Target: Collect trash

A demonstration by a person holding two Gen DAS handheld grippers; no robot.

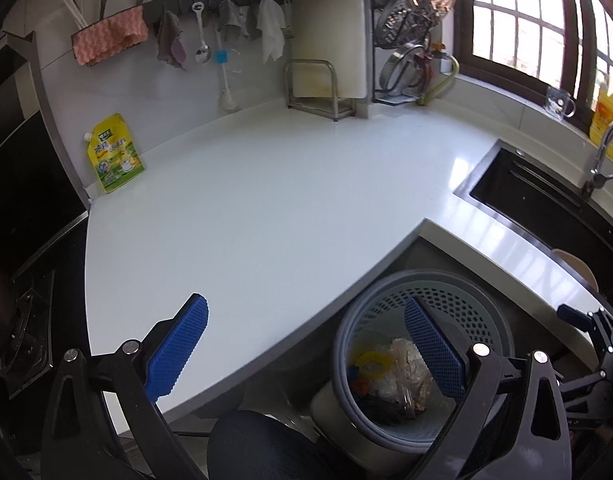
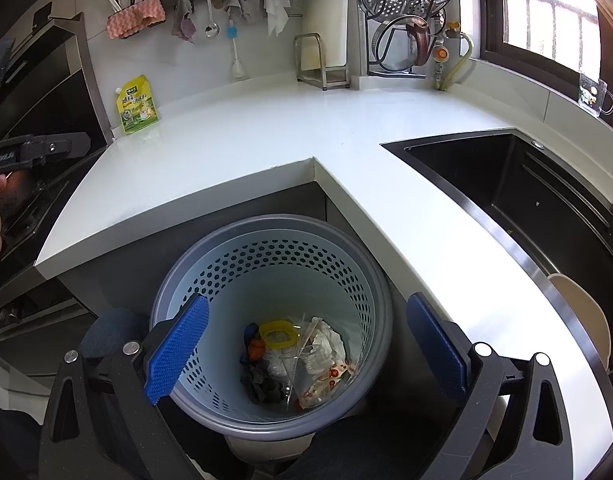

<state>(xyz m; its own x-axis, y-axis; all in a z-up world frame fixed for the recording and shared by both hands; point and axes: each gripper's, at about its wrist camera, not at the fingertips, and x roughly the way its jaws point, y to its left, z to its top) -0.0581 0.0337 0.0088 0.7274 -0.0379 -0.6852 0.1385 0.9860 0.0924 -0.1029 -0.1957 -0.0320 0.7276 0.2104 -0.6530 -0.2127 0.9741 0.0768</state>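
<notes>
- The right gripper [image 2: 302, 348] hangs directly over the perforated waste basket [image 2: 178, 280], jaws spread wide with nothing between the blue pads.
- The left gripper [image 1: 306, 348] is just as wide and just as empty — one pad over the worktop edge, the other over the basket rim.
- The trash [image 2: 302, 364] lies at the bottom of the basket: crumpled paper, clear film, a yellow ring-shaped piece, dark scraps.
- Judging by the bare white worktop [image 2: 266, 132], the collecting looks close to done; I see no loose litter on it.
- Risk — the yellow spouted pouch [image 2: 137, 105] leaning at the wall beside the hob could be mistaken for rubbish; nothing shows whether it is spent, and grabbing it would bin a usable product.
- Second risk: the basket sits in the notch under the counter corner, so a low sweep by either gripper could knock its rim and tip it.
- Further off, the dark sink [image 2: 518, 184] opens to the right, well apart from the basket.
- Against the back wall stand a metal rack [image 2: 322, 64], hanging cloths and a steamer basket — nothing blocks the way across the counter.
</notes>
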